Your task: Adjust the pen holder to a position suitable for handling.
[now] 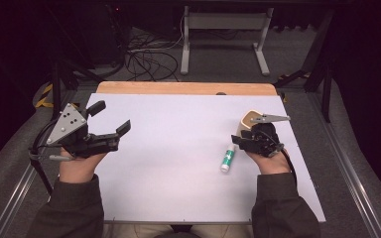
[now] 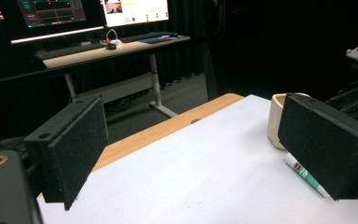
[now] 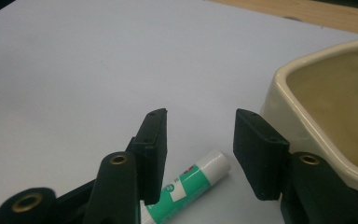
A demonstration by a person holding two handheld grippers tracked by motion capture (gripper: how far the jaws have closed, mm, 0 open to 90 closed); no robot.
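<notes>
White table (image 1: 168, 148), green-and-white glue stick (image 3: 186, 186), label unreadable.

A table (image 1: 178, 148) carries everything; its top is covered by a white sheet, with a strip of bare wood showing along the far edge. Two things lie directly on the sheet near its right side: a green-and-white tube (image 1: 227, 158), lying flat, and a cream pot (image 1: 248, 122) just beyond it, upright, seemingly empty. The two look close together, perhaps not touching.
</notes>
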